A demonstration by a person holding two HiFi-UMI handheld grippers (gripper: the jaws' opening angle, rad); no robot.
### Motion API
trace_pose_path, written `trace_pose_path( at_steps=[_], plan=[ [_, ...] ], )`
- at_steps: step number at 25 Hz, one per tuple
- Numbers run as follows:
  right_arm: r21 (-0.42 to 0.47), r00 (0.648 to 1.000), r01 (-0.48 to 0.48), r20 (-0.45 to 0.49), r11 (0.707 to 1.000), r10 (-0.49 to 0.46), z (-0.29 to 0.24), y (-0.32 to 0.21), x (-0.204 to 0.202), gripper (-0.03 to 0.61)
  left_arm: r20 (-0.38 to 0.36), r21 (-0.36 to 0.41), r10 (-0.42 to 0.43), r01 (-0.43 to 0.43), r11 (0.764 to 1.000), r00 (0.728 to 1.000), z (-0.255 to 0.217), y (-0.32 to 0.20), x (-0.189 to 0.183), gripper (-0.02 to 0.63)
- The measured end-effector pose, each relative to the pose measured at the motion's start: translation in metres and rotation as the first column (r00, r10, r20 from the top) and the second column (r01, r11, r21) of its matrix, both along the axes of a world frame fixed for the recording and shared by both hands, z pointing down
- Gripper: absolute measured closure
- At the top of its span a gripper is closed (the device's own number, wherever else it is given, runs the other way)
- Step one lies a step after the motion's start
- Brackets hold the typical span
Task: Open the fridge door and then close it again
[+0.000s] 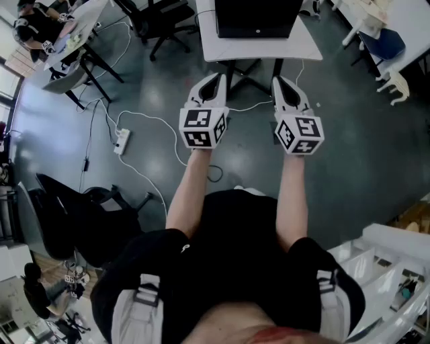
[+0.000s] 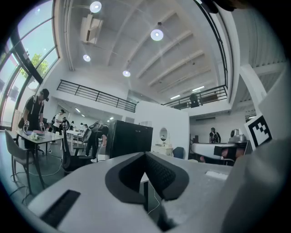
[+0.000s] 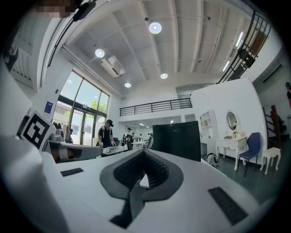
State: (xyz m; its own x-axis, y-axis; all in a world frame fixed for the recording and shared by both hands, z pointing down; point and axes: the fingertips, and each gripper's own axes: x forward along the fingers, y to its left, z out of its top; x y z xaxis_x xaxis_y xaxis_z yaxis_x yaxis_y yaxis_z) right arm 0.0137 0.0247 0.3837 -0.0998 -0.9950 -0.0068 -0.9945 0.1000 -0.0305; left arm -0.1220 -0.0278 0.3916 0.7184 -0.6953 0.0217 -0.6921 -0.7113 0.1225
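Over grey floor [image 1: 363,154]: two tongs level; left tongs [image 1: 213,83], right tongs [image 1: 282,87] both closed, empty.

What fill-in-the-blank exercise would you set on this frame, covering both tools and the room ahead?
1. The left tool and the right tool both have their jaws ____.
2. Between each tool's jaws there is ____.
3. The monitor on the white table is ____ in colour.
4. In the head view the power strip lies on the floor to the ____ of the left tool.
Missing words: shut; nothing; black; left.
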Motion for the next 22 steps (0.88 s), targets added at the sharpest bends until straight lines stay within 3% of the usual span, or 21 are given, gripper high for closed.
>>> trace_pose_path(
  at_steps=[4, 16, 22],
  plan=[
    [0.008, 1.000, 0.002, 0.001, 1.000, -0.002, 0.000, -0.003, 0.015, 0.584, -0.012, 0.008, -0.006, 0.006, 1.000, 1.000, -0.003, 0.001, 0.012, 0.615],
    [-0.015, 0.993, -0.014, 0.115, 1.000, 0.016, 0.024, -0.016, 0.069, 0.584, -0.023, -0.040, -0.046, 0.045, 0.998, 0.999, 0.013, -0.005, 0.047, 0.615],
    [-0.040, 0.988, 0.049, 0.151, 0.998, -0.042, 0.042, -0.038, 0.061, 0.584, 0.026, -0.056, -0.048, 0.049, 0.997, 0.999, 0.029, -0.010, 0.058, 0.615]
  ],
)
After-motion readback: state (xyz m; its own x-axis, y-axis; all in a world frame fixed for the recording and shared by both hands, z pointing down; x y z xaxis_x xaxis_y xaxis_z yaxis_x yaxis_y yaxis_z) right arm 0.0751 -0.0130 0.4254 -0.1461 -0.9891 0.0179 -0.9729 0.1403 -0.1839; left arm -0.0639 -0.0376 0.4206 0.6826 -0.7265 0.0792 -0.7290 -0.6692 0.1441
